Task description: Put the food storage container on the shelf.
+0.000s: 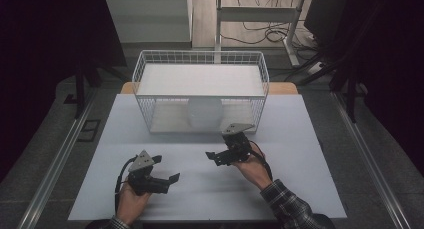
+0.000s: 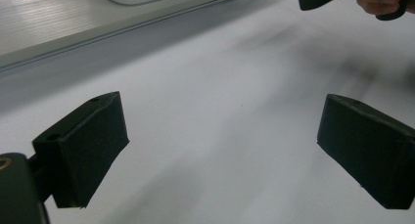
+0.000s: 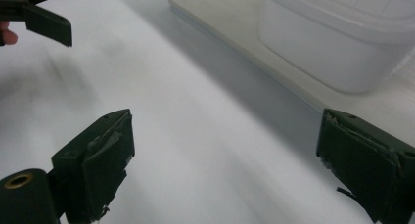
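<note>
Showing no legible writing, white container (image 1: 204, 114) sits in wire basket (image 1: 145, 84).

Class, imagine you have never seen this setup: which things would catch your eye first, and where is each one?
First comes the white wire rack at the far middle of the table, with a white tub on its lower shelf under the white top shelf. Next come the two black grippers in the person's hands on the near side: the left gripper low at the left, the right gripper just before the rack, both with jaws wide apart and nothing between them.
</note>
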### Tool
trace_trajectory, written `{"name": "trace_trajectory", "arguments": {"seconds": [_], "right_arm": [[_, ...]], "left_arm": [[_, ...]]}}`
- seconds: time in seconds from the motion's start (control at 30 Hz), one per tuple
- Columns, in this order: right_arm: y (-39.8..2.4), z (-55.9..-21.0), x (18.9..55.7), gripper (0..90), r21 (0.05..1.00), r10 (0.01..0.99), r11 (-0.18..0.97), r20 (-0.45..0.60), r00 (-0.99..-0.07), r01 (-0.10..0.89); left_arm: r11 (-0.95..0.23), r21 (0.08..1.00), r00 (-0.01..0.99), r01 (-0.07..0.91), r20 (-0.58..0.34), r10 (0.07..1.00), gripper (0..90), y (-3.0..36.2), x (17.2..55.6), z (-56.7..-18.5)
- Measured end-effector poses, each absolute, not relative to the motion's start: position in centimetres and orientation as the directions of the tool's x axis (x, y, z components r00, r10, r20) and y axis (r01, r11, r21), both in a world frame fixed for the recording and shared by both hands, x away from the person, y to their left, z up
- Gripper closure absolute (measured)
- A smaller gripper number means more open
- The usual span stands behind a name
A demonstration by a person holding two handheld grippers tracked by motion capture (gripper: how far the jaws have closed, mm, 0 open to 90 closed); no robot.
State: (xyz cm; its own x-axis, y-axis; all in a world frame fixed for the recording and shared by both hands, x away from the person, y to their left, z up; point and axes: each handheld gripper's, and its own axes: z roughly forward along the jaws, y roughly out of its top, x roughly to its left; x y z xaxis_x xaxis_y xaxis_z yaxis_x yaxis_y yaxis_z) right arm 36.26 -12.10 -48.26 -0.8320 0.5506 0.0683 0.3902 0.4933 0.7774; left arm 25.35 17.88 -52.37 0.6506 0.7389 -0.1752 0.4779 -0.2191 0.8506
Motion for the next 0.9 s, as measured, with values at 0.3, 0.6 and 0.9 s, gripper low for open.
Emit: {"name": "trace_trajectory", "arguments": {"seconds": [0.3,0.6,0.9], "right_arm": [[-13.9,-48.4,35.1,5.4,0.773,0.552,0.503,0.058,-0.832,0.387],[-15.8,-47.9,33.8,4.5,0.787,0.561,0.483,0.059,-0.826,0.384],[-17.8,-48.1,32.5,4.4,0.786,0.576,0.492,0.028,-0.817,0.374]], "left_arm": [[-0.218,0.851,0.651,0.478,-0.176,0.739,3.9,17.9,25.3,-52.3],[-0.215,0.849,0.651,0.482,-0.183,0.737,4.2,17.9,25.3,-52.3],[-0.212,0.845,0.647,0.491,-0.190,0.738,4.5,18.0,25.2,-52.1]]}}
